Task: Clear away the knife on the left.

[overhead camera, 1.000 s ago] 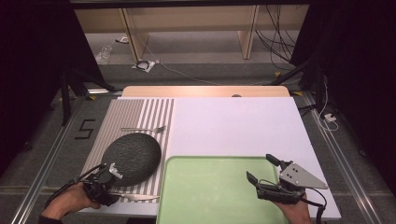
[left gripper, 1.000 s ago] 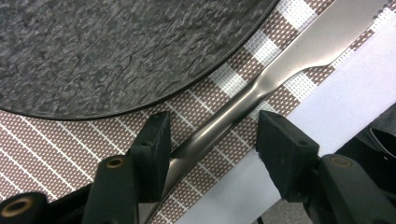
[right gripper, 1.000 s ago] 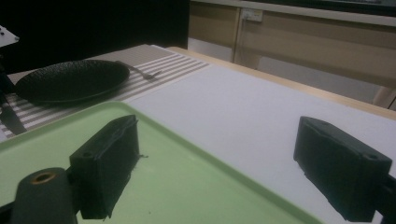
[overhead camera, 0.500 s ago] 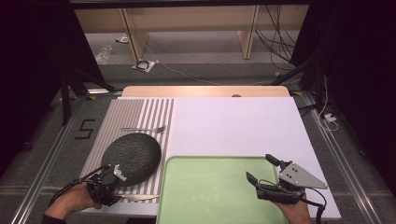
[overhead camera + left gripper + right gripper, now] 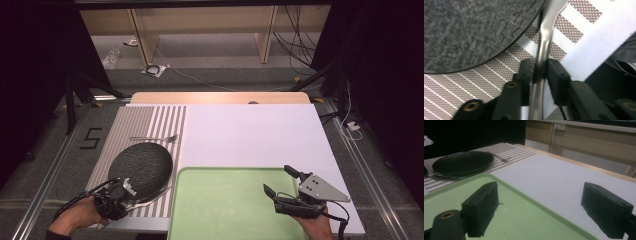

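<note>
- Left gripper (image 5: 539,75) clamps a utensil handle (image 5: 544,47) at the mat's (image 5: 145,125) near edge — slip risk; it could scrape the plate (image 5: 141,168).
- Right gripper (image 5: 540,210) — wide, empty over the tray (image 5: 220,210).

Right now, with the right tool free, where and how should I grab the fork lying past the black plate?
Take the fork by its straight handle, around mid-length, coming from above with the jaws across it. It lies flat on the striped placemat, apart from the black plate, so its thin handle leaves room on both sides. The right tool is open over the green tray.
</note>
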The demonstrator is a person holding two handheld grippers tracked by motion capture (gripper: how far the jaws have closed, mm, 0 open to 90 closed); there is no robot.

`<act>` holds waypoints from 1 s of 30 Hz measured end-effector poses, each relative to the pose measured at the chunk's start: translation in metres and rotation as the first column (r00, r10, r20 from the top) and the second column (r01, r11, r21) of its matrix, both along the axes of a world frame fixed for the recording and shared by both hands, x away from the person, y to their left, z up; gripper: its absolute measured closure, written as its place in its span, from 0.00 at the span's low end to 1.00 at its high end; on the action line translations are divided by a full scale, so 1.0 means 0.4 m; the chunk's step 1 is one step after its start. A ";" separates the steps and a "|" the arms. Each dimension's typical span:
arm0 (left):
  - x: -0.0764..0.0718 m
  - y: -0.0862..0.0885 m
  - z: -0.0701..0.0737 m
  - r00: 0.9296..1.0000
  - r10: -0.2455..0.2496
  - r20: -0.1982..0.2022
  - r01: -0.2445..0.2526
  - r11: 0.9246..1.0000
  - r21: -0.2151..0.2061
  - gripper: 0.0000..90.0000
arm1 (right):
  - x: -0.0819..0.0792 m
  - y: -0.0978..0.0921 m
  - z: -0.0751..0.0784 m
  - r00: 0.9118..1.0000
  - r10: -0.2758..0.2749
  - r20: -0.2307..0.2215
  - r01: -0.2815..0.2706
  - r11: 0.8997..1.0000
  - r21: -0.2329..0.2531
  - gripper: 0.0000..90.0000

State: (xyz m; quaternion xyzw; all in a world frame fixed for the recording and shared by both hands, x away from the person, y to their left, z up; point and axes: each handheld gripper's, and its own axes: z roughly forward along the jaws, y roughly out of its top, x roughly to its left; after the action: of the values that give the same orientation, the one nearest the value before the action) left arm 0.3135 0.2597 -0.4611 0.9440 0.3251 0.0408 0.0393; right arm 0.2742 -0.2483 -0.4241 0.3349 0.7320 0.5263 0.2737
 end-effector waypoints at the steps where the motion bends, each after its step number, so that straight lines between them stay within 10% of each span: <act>1: 0.001 0.000 0.000 1.000 0.004 -0.002 -0.004 1.000 0.000 0.78 | 0.000 0.000 0.000 1.000 0.000 -0.001 0.000 1.000 0.000 0.17; 30: -0.013 -0.040 0.004 0.992 -0.129 0.014 0.128 0.988 0.088 0.89 | 0.001 0.002 -0.001 1.000 0.004 -0.004 -0.004 1.000 -0.004 0.17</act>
State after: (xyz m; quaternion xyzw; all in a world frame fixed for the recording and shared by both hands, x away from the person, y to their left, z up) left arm 0.3082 0.2437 -0.4597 0.9633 0.2611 0.0616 0.0037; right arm 0.2744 -0.2476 -0.4245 0.3338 0.7344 0.5248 0.2718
